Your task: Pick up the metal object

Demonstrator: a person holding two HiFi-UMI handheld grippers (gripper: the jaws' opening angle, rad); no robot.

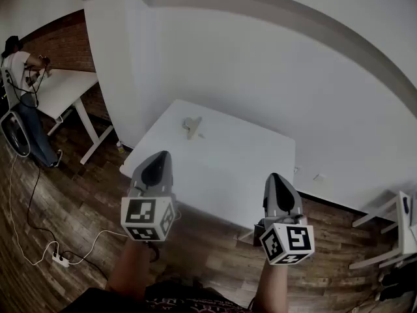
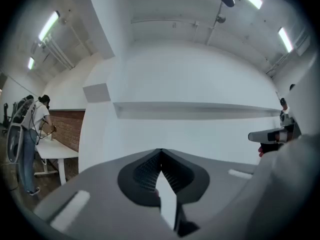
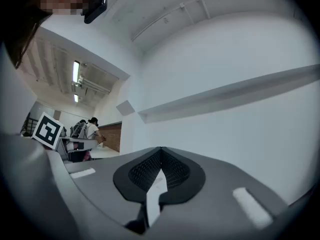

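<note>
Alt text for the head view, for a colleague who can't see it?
A small metal object lies on a white table, toward its far side. The left tool and right tool, both shut and empty, are held at the table's near edge, short of the object.

White table (image 1: pixel 228 175), pale grey metal object (image 1: pixel 192 127) — brown plank-patterned floor (image 1: pixel 71 201), reddish brick wall (image 1: pixel 62 47).

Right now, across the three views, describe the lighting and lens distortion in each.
Head view: dim, dark corners, wall ledge bowed. Left gripper view: fisheye circle, black rim, bright ceiling light. Right gripper view: same fisheye, mosaic patch at top left.
</note>
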